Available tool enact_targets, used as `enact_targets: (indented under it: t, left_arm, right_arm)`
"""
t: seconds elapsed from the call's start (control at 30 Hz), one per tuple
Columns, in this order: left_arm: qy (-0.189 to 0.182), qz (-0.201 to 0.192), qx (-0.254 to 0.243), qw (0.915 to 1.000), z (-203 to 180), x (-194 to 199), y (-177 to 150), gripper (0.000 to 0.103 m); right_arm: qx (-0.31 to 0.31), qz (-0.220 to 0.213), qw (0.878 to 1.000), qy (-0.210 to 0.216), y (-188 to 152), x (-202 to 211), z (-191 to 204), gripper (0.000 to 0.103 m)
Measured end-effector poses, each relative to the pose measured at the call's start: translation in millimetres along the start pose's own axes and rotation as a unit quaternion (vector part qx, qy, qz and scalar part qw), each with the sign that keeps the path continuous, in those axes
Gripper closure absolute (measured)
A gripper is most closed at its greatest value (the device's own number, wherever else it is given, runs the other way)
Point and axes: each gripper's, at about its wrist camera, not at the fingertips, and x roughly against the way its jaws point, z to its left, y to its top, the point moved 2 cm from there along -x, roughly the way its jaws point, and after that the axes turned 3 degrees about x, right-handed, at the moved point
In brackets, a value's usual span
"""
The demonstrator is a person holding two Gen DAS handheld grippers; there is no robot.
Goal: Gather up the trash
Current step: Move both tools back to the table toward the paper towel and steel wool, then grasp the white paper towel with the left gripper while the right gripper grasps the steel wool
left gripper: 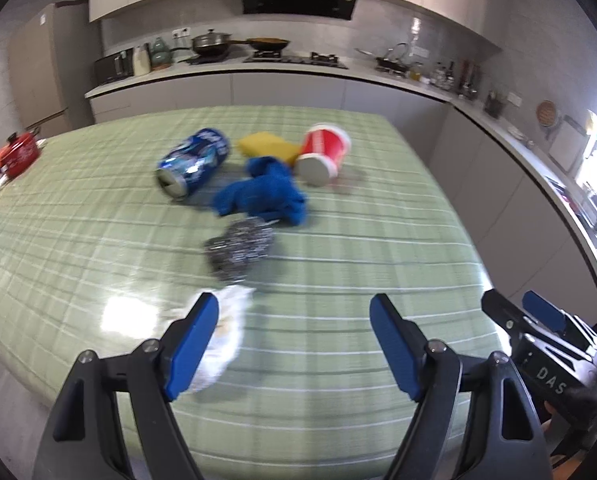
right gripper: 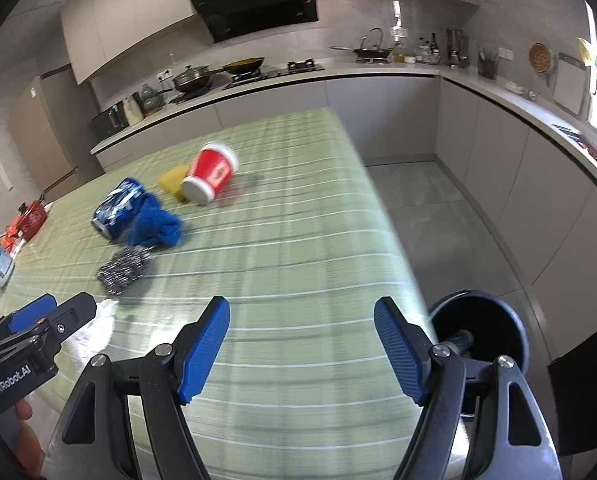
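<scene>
On the green checked tablecloth [left gripper: 338,280] lie a crushed blue can [left gripper: 194,164], a tipped red paper cup [left gripper: 324,154], a yellow sponge [left gripper: 264,145], a blue rag [left gripper: 264,196], a steel wool pad [left gripper: 238,248] and a crumpled white tissue [left gripper: 228,332]. My left gripper [left gripper: 294,344] is open and empty over the near table, its left finger beside the tissue. My right gripper [right gripper: 302,348] is open and empty over the table's near right part. The same can [right gripper: 116,208], cup [right gripper: 212,176], rag [right gripper: 156,222], steel wool [right gripper: 122,270] and tissue [right gripper: 94,332] show in the right wrist view.
A dark round bin [right gripper: 480,332] with something inside stands on the floor off the table's right edge. A red pot [left gripper: 20,152] and packets sit at the table's far left. Kitchen counters run along the back and the right.
</scene>
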Motion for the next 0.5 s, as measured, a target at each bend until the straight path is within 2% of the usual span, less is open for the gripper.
enact_targets:
  t: [0.3,0.4,0.5]
  left_arm:
    - [0.05,0.005,0.048,0.9976,44.9,-0.7,-12.4,0.024]
    - [0.064,0.007,0.05,0.9966,51.9,-1.6,-17.7,0.024]
    - [0.07,0.013,0.062,0.9956,58.0,-4.6,-22.9,0.024]
  right_arm:
    - [0.065,0.01,0.997,0.045,5.2,-15.9,50.9,0.026]
    - [0.064,0.014,0.995,0.069,4.5,-20.7,57.5,0.026]
    - [0.075,0.019,0.994,0.073,-0.6,-26.1,66.8,0.026]
